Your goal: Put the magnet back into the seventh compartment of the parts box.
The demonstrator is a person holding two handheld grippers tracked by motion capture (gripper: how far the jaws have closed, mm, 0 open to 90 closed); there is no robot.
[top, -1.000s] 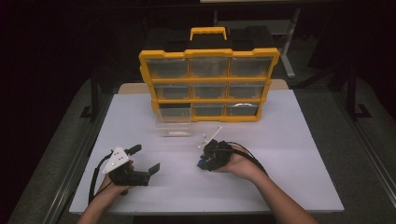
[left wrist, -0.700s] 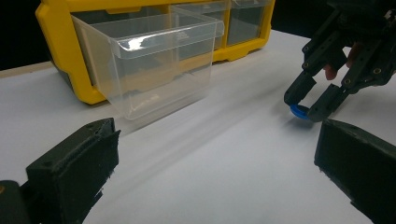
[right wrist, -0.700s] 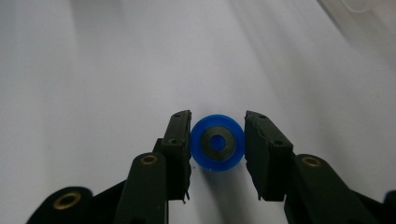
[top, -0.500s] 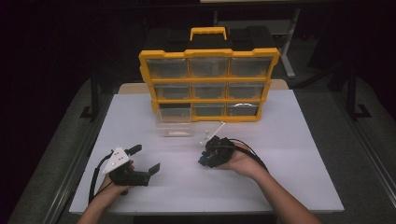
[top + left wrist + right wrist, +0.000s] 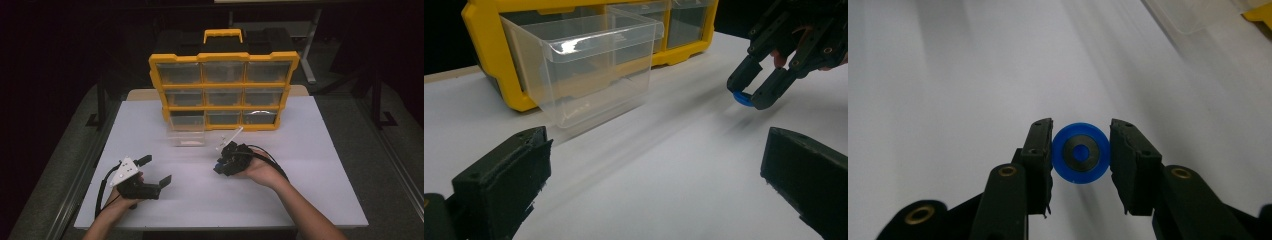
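A small blue disc (image 5: 1081,153) with a dark metal centre sits between the two jaws of my right gripper (image 5: 1081,156), which is shut on it just above the white table. In the high view the right gripper (image 5: 219,166) is at mid-table. The left gripper view shows the disc (image 5: 742,98) pinched at the right gripper's (image 5: 755,95) tips. A clear plastic drawer (image 5: 185,136) stands out on the table in front of the yellow organizer case (image 5: 223,57). My left gripper (image 5: 157,169) rests at the front left, open and empty, and it faces the drawer (image 5: 589,65).
The case stands upright at the back of the white table (image 5: 320,150), its other clear drawers (image 5: 222,73) pushed in. The bottom-left slot (image 5: 185,120) lies behind the pulled-out drawer. Dark floor surrounds the table. Bare tabletop lies between the two grippers.
The right hand has edged slightly forward with the blue disc still in its gripper. The left gripper has not moved.
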